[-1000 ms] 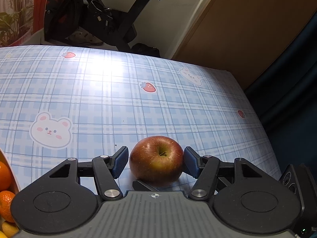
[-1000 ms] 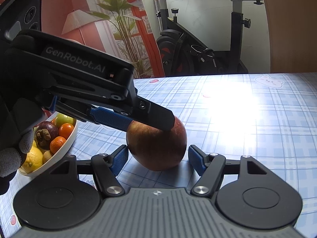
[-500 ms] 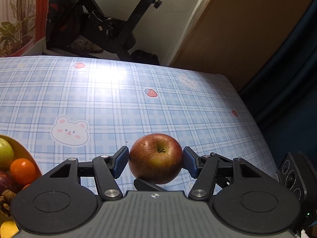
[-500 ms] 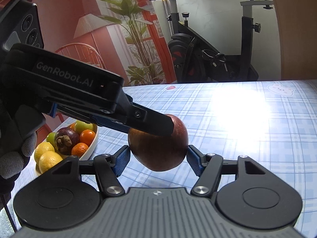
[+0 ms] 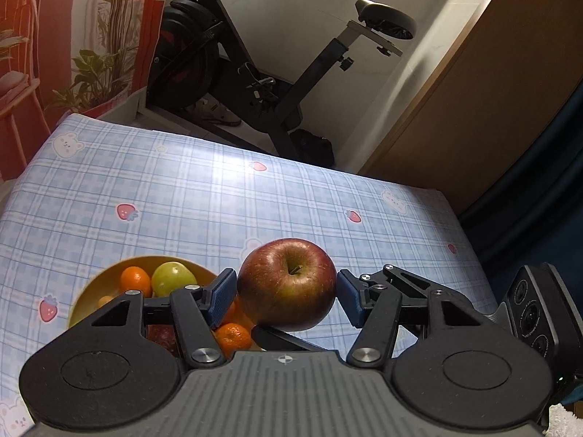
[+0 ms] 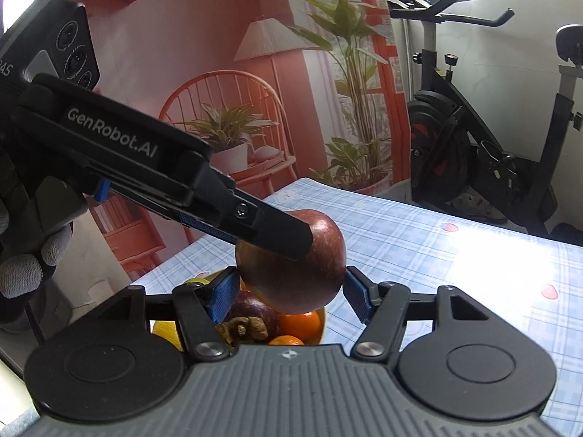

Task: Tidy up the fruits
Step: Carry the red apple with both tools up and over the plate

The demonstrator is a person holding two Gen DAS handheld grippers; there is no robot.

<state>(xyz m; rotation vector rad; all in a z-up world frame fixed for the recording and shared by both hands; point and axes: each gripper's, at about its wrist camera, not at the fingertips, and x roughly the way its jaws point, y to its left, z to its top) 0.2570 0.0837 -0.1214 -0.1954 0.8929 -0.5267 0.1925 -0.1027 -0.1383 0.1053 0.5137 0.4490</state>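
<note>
A big red apple point(image 5: 287, 284) is held in the air between both grippers. My left gripper point(image 5: 286, 291) is shut on it, blue pads on its left and right sides. My right gripper point(image 6: 289, 291) is shut on the same apple point(image 6: 309, 273) from the other direction; one of its fingers point(image 5: 277, 338) shows under the apple in the left wrist view. The apple hangs just above the right edge of a yellow fruit bowl point(image 5: 87, 291) holding tangerines point(image 5: 135, 280), a green fruit point(image 5: 173, 278) and a mangosteen point(image 6: 251, 313).
The table point(image 5: 182, 196) has a blue plaid cloth with bears and strawberries. An exercise bike point(image 5: 262, 83) stands behind its far edge, with a wooden door at right. A red chair point(image 6: 226, 109) and potted plants stand to the left.
Both grippers lifted the apple off the table and carried it left to above the fruit bowl, which has come into view under it.
</note>
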